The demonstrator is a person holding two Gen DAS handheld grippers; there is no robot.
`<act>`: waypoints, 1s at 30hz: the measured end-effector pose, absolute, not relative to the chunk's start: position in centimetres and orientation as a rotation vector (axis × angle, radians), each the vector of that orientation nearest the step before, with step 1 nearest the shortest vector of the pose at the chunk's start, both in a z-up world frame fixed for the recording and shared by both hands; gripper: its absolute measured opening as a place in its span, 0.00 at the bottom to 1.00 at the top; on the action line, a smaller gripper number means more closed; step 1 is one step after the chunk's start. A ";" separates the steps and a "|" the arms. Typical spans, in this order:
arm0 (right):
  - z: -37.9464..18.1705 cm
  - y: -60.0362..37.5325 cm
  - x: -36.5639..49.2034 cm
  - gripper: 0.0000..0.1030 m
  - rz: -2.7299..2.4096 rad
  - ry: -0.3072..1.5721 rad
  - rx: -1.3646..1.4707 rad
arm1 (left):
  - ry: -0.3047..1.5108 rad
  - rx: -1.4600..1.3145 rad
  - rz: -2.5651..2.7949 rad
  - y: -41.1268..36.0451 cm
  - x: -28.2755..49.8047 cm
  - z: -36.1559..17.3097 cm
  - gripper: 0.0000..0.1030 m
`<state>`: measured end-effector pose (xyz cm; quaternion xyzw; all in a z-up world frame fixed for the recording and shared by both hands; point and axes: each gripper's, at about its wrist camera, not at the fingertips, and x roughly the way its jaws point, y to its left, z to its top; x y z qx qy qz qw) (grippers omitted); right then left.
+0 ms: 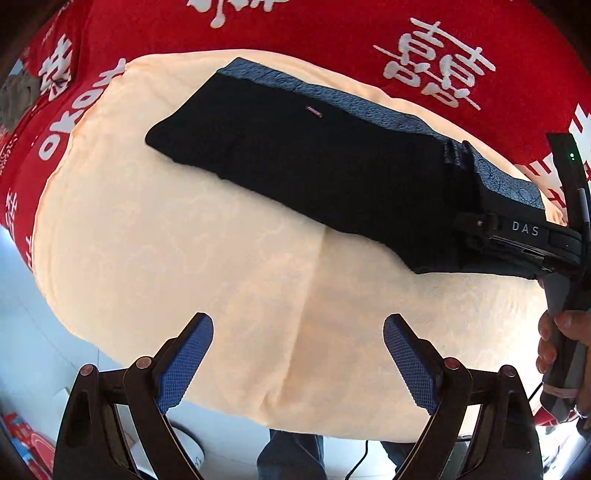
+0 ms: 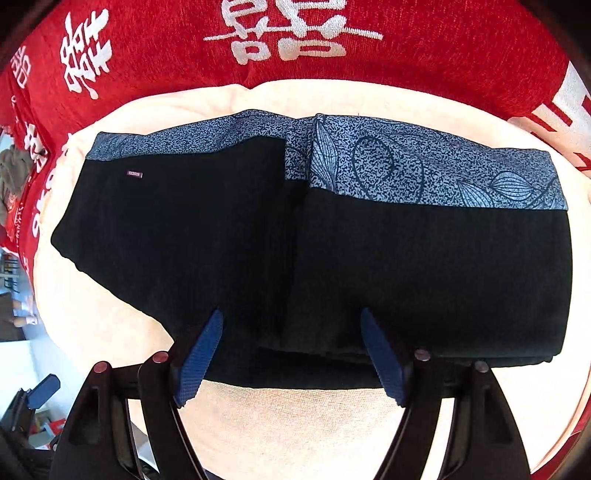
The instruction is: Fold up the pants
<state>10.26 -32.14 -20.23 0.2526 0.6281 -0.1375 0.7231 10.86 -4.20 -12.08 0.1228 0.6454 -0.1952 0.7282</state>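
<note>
The black pants (image 2: 221, 240) with a blue patterned band (image 2: 406, 166) lie folded on a cream cloth (image 2: 295, 424); a folded layer covers their right half. In the left wrist view the pants (image 1: 295, 155) lie ahead and to the right. My left gripper (image 1: 298, 334) is open and empty above the cream cloth (image 1: 184, 258), short of the pants. My right gripper (image 2: 291, 325) is open and empty, its fingertips over the pants' near edge. The right tool (image 1: 569, 266) shows at the right edge of the left wrist view, held by a hand.
A red cloth (image 2: 443, 48) with white characters covers the surface beyond and around the cream cloth; it also shows in the left wrist view (image 1: 332, 29). The floor (image 1: 22, 314) and some clutter show at the near left. The person's legs (image 1: 291, 458) stand below the near edge.
</note>
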 end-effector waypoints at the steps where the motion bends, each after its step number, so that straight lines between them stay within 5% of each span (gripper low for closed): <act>1: -20.2 -32.1 10.2 0.77 -0.309 1.388 0.555 | 1.427 0.270 -0.425 -3.9 10.9 -12.1 0.92; 30: -18.5 -30.9 7.7 0.81 -0.362 1.310 0.702 | 1.417 0.279 -0.468 -1.9 13.2 -11.0 0.92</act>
